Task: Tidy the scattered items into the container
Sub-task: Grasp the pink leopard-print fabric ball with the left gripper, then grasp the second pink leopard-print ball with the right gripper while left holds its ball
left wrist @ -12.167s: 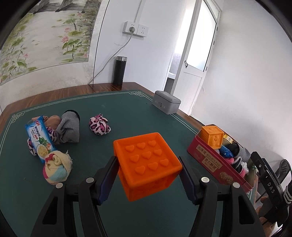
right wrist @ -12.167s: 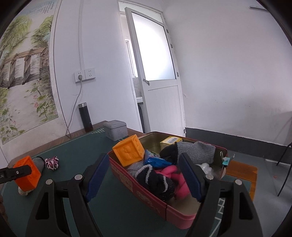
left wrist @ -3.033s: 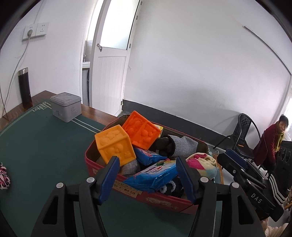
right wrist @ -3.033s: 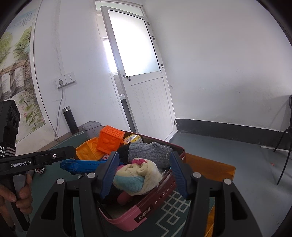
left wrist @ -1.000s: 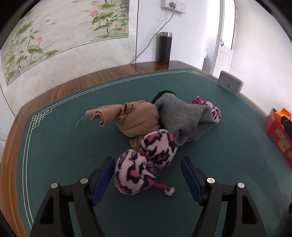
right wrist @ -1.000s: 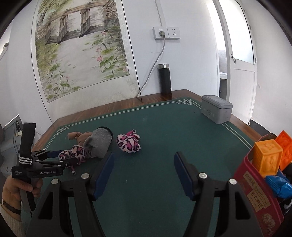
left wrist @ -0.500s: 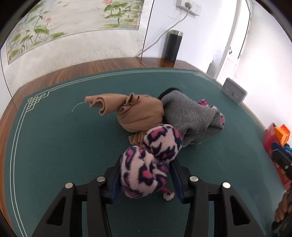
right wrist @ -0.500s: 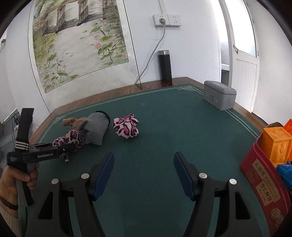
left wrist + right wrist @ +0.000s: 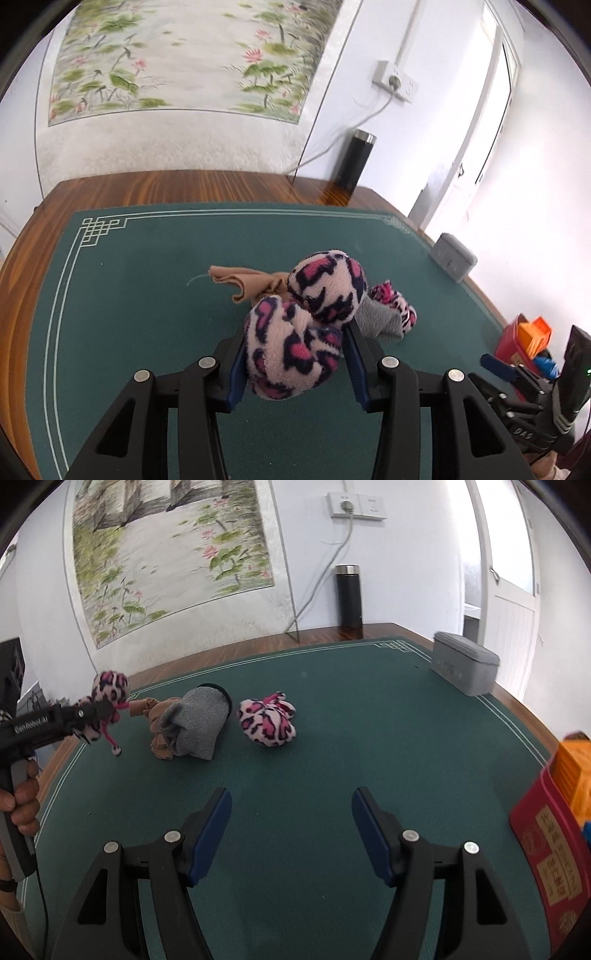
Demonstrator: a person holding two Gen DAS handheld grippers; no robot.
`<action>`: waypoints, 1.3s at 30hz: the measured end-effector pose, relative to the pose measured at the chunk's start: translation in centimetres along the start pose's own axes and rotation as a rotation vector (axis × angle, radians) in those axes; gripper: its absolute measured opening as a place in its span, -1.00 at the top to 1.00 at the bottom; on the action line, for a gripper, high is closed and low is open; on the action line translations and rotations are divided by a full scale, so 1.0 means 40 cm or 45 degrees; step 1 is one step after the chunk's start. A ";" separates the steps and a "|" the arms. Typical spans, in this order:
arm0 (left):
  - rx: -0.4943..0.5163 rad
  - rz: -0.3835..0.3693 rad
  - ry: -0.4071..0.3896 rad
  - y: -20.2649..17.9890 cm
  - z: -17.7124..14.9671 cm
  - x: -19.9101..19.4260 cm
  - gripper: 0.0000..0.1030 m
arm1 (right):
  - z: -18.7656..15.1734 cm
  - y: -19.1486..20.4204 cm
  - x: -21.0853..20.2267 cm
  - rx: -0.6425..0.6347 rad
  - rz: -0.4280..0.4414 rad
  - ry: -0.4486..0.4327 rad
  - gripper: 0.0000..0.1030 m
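Left wrist view: left gripper (image 9: 293, 363) clamped on a pink leopard-print fleece sock bundle (image 9: 299, 332), blue fingers (image 9: 238, 369) pressed into its lower lobe, upper lobe bulging free above. Bundle apparently lifted off the green worktop (image 9: 129, 314). Behind it, on the mat: tan stocking (image 9: 240, 278), grey sock (image 9: 376, 319), and a second leopard-print bundle (image 9: 395, 302) peeking out past the grey one. Far right, partly hidden by the other gripper: red container (image 9: 511, 341) with orange block (image 9: 533, 332) inside.

Right wrist view: right gripper (image 9: 291, 830) with fingers (image 9: 208, 827) well apart, nothing between them, hovering over bare mat. Ahead, the second bundle (image 9: 266, 723) resting alone just beside the grey sock (image 9: 197, 727), which lies touching the tan stocking (image 9: 157, 716). At left, held bundle (image 9: 107, 701) raised above the mat in the left gripper (image 9: 107, 710), a small pom-pom cord dangling below. Red container (image 9: 546, 849) at the right edge, well apart from the socks; grey lidded tin (image 9: 465, 668) near the far corner.

Handling, as a judgement: fleece soft, light, springy, not fragile, not slippery; likely to squash and hold well under a firm pinch. Best taken across the thick middle rather than a loose lobe or the cord, to avoid unrolling. Same approach suited to the loose bundle; stocking thin and limp, better pinched at its bunched knot.
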State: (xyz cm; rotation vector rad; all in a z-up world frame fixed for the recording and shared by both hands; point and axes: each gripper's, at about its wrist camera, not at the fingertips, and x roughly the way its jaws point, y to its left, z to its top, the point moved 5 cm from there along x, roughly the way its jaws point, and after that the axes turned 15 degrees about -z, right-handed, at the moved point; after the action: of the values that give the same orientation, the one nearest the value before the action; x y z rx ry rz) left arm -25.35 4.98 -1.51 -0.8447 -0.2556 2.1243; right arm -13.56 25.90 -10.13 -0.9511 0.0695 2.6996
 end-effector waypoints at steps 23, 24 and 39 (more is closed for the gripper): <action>-0.008 -0.029 0.012 -0.035 0.002 0.026 0.09 | 0.121 0.141 0.270 -0.102 0.023 0.164 0.06; -0.007 -0.036 0.015 -0.038 0.001 0.029 0.09 | 0.119 0.138 0.265 -0.096 0.029 0.160 0.09; 0.085 -0.101 0.081 -0.152 -0.025 0.078 0.09 | 0.053 0.027 0.067 0.049 0.038 0.080 0.11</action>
State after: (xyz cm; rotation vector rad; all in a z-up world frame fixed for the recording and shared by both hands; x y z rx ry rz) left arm -22.31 11.15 -1.06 -0.8474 -0.1809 2.0178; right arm -17.14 25.81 -10.19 -1.0310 0.1492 2.6850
